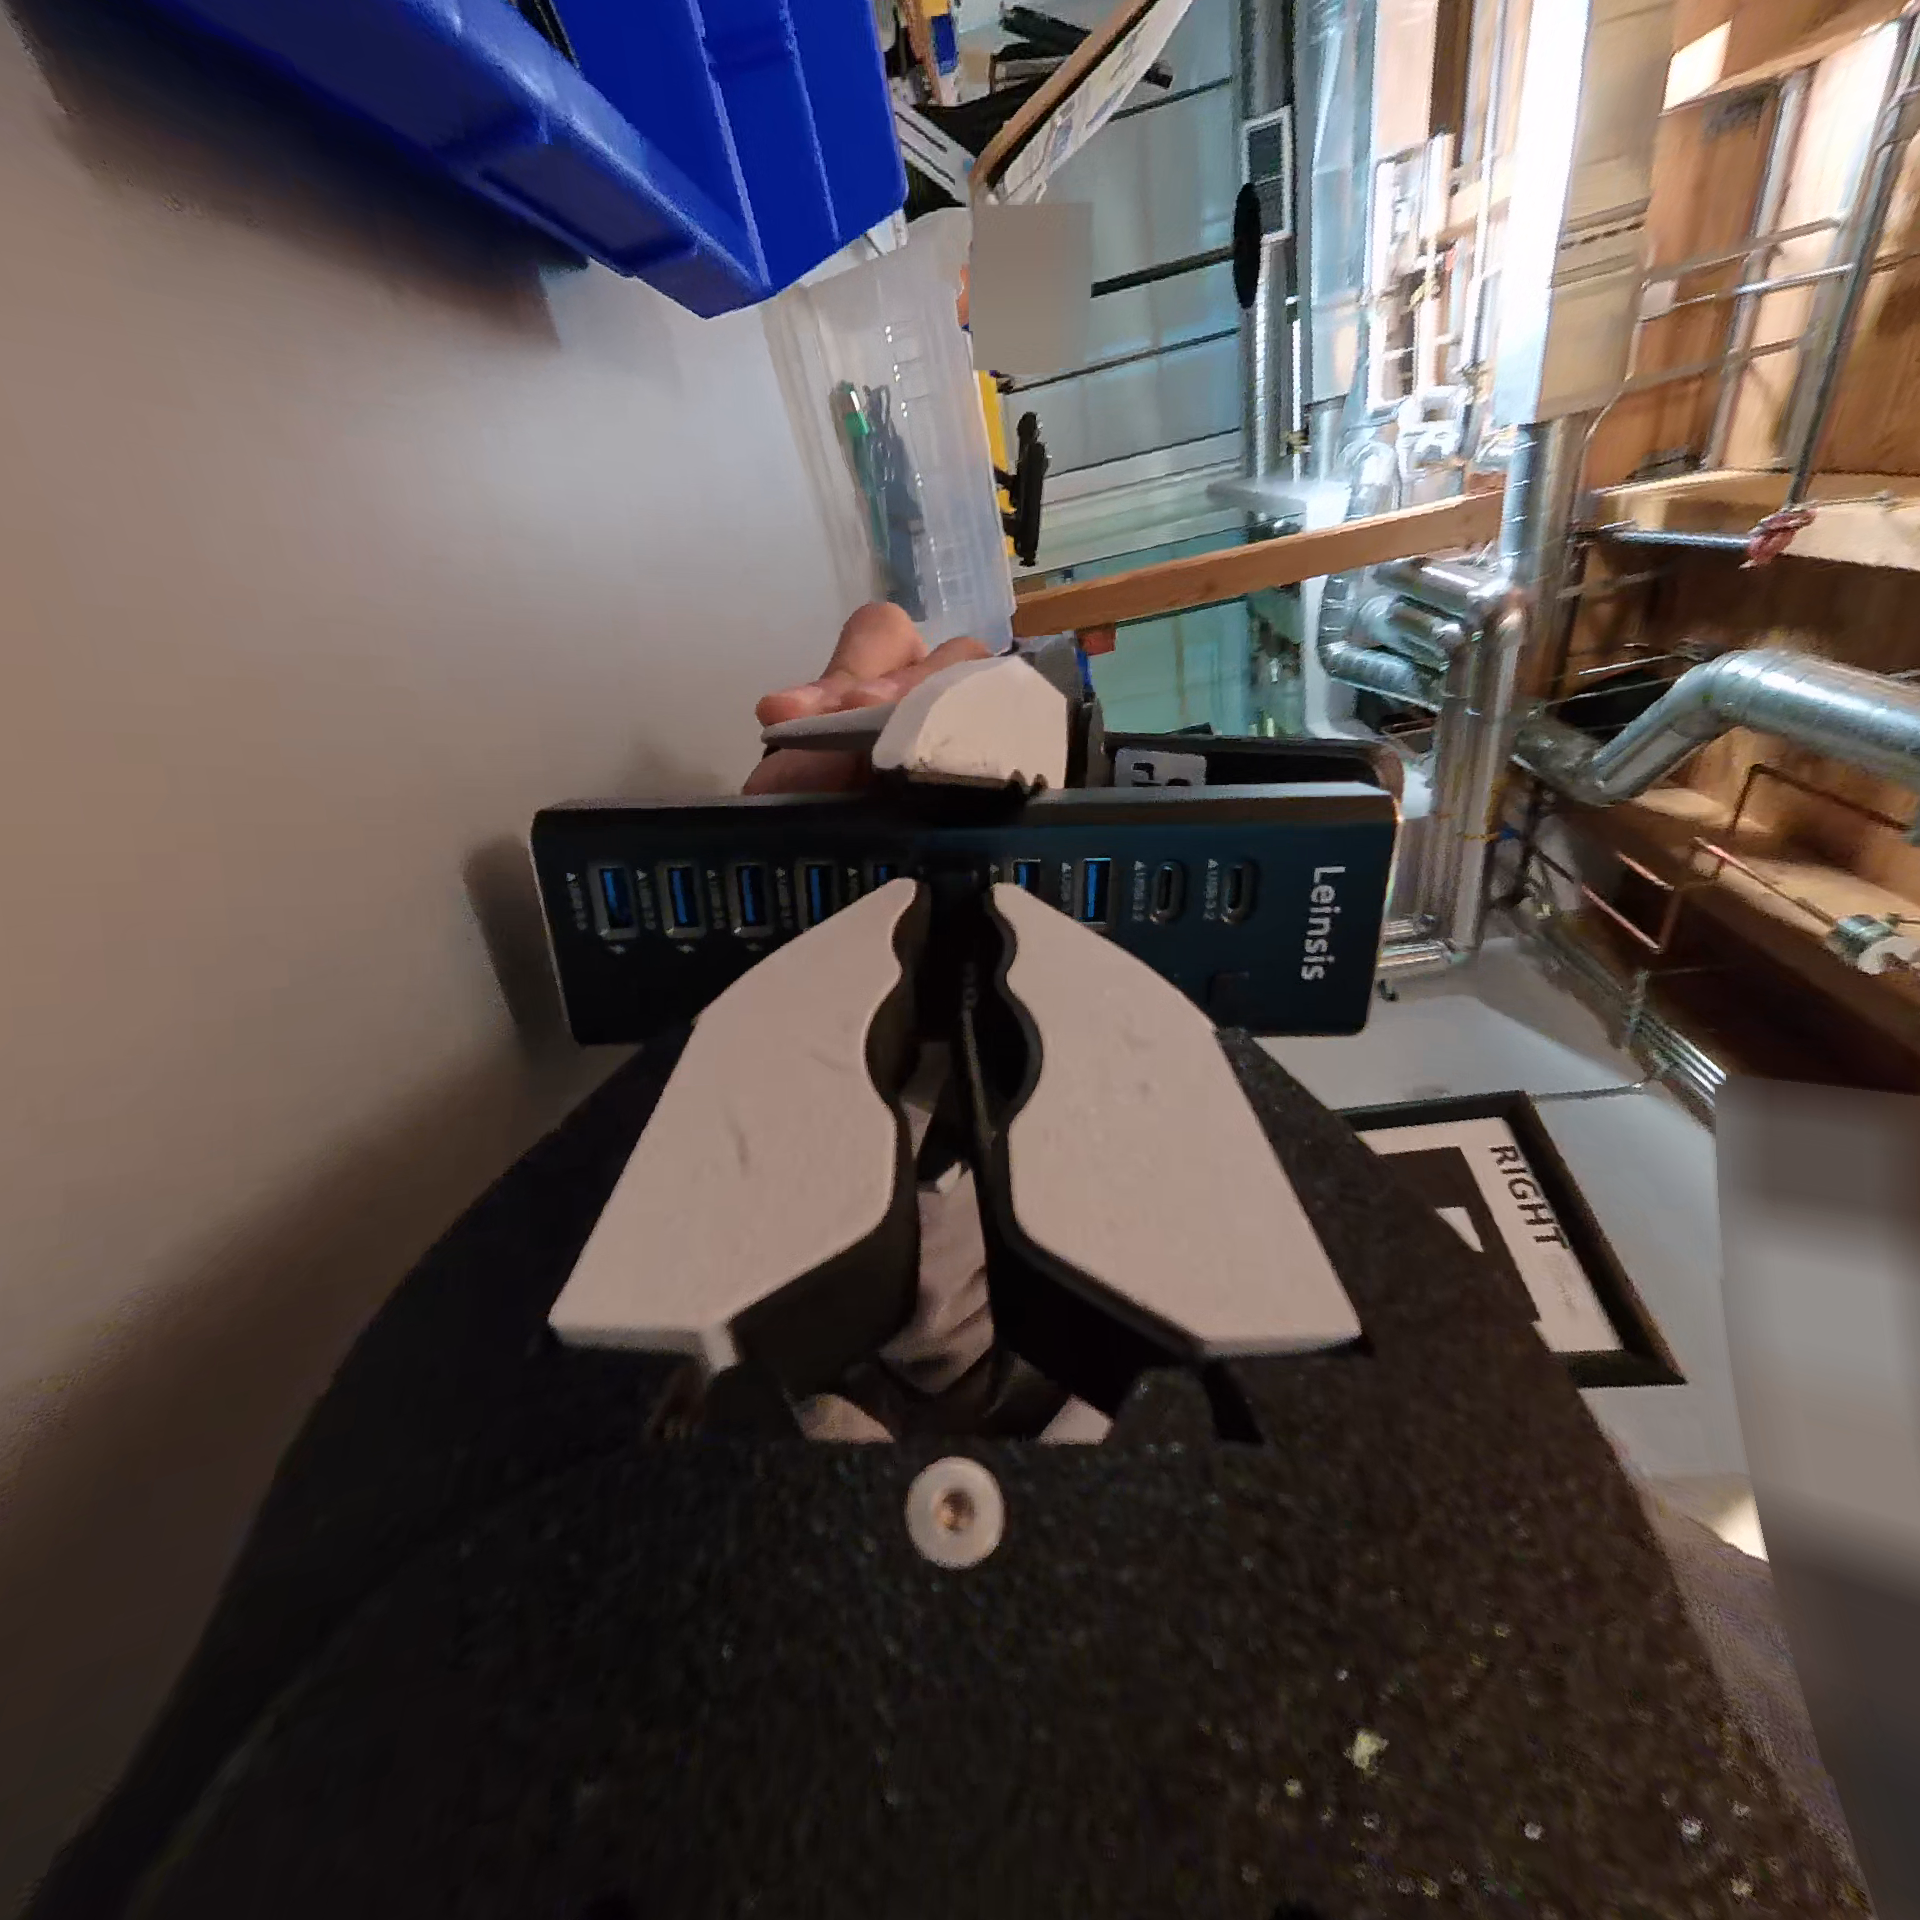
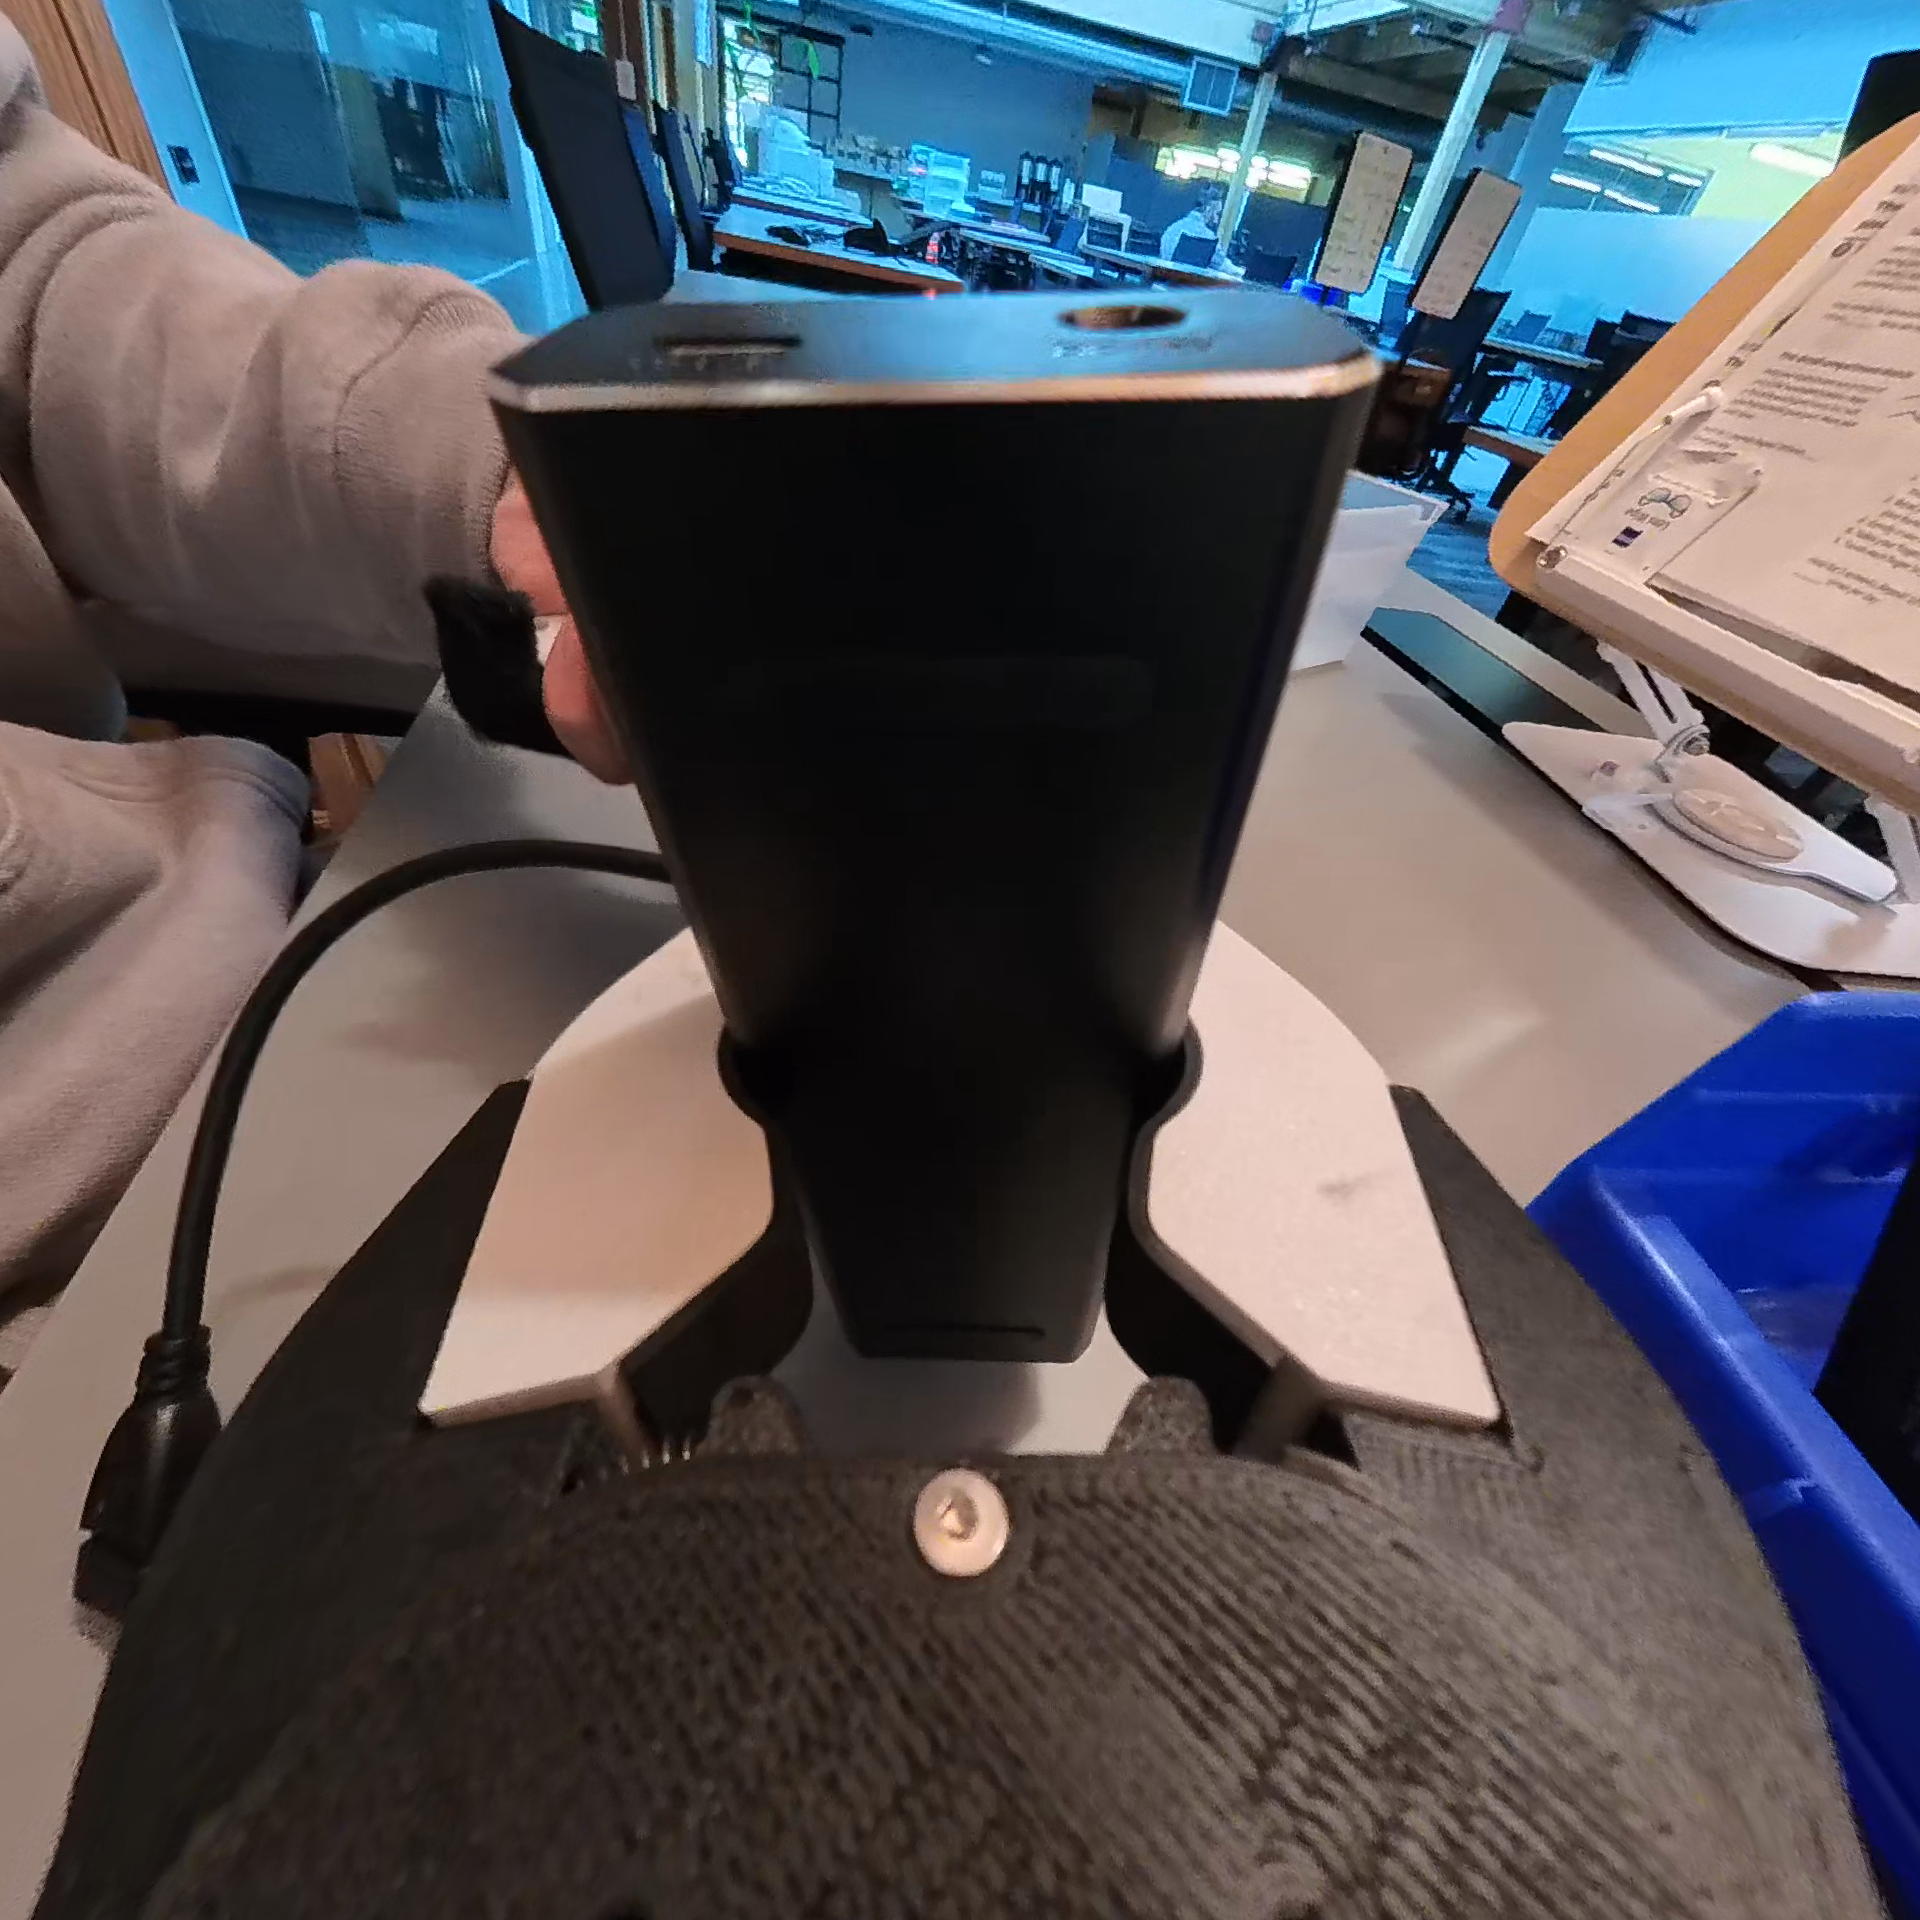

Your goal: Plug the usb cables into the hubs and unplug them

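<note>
A black USB hub with a row of blue ports faces me in the left wrist view. My left gripper is shut on a black USB cable, with its tips right at the middle ports; the plug end is hidden between the fingers. My right gripper is shut on the hub and holds it upright above the table. One right-gripper finger shows behind the hub in the left wrist view. A thicker black cable with a plug lies on the table at the left.
A blue bin is close on the right and also shows in the left wrist view. A clear plastic container, a paper stand and a framed label card are on the grey table. A grey sleeve is at the left.
</note>
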Tool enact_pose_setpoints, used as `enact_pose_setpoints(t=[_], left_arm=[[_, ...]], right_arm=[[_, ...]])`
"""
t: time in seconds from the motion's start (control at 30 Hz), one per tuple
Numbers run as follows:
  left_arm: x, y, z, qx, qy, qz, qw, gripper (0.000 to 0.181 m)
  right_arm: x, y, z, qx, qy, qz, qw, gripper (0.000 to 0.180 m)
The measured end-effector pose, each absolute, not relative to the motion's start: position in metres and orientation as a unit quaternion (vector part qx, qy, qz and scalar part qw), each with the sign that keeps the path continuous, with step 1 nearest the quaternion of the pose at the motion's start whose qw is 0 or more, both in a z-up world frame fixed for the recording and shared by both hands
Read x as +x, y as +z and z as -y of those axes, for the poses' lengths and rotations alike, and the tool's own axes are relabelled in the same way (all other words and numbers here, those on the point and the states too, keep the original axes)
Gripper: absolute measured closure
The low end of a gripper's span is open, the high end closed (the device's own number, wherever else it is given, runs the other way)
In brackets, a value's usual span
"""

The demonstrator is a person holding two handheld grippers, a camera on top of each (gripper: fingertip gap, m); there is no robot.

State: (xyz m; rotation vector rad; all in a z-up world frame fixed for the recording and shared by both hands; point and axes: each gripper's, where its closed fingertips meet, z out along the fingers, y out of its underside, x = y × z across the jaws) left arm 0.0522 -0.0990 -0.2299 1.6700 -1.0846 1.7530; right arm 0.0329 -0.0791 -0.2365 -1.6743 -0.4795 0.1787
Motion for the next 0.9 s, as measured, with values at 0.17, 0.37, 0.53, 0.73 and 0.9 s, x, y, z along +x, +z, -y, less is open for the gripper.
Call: enact_pose_setpoints(t=[0.17, 0.37, 0.53, 0.73, 0.9], left_arm=[[0.045, -0.231, 0.105, 0.604, 0.622, 0.423, 0.261, 0.169], [0.047, -0.231, 0.108, 0.594, 0.631, 0.439, 0.238, 0.172], [0.044, -0.236, 0.11, 0.598, 0.619, 0.439, 0.259, 0.172], [0.047, -0.244, 0.106, 0.6, 0.624, 0.441, 0.237, 0.172], [0.053, -0.23, 0.075, 0.532, 0.615, 0.582, -0.003, 0.146]], right_arm=[[0.031, -0.237, 0.079, -0.737, 0.079, 0.213, 0.636, 0.107], [0.033, -0.236, 0.081, -0.739, 0.075, 0.212, 0.635, 0.107], [0.031, -0.244, 0.081, -0.751, 0.083, 0.213, 0.62, 0.107], [0.033, -0.253, 0.077, -0.761, 0.079, 0.21, 0.608, 0.107], [0.033, -0.252, 0.074, -0.771, 0.087, 0.196, 0.599, 0.108]])
